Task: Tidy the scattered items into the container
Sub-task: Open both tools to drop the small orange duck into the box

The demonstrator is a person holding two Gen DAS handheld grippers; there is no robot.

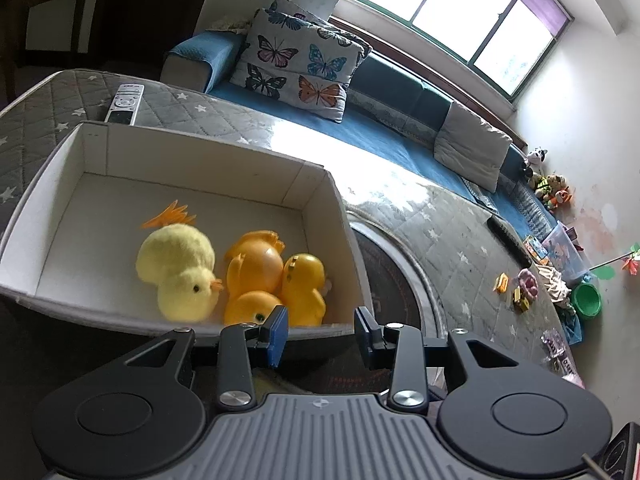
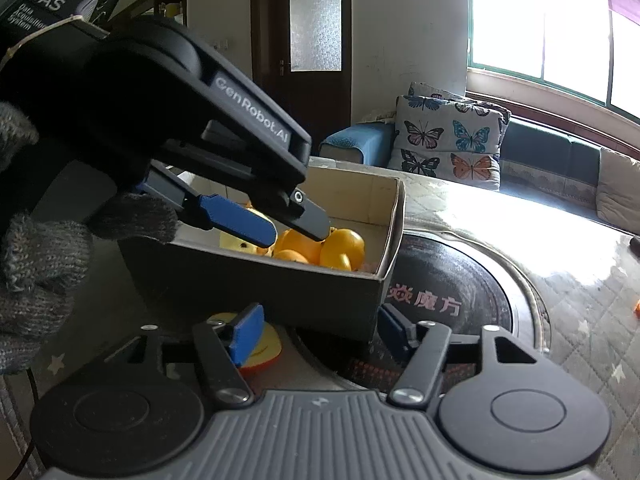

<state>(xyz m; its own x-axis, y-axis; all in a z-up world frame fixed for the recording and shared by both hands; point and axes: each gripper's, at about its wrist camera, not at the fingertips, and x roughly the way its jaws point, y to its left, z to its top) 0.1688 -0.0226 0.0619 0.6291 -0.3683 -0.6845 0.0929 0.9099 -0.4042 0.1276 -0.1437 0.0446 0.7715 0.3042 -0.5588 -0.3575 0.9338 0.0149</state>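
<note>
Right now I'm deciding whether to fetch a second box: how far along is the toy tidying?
Done: a plush chick and orange ducks lie in the white box. In hand: nothing; the left hand-held gripper and right hand-held gripper are both open. Left: a yellow toy lies outside the box by the right one, and small toys are scattered farther along the mat.

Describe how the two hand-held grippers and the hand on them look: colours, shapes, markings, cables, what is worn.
Each hand-held gripper is black with a ribbed grey housing, two round black discs, silver-screwed linkage bars and blue finger pads. In the right wrist view the left hand-held gripper carries white "GenRobot.AI" lettering, a "DAS" label and a thin pale cable. The hand on it wears a grey knitted glove.
</note>
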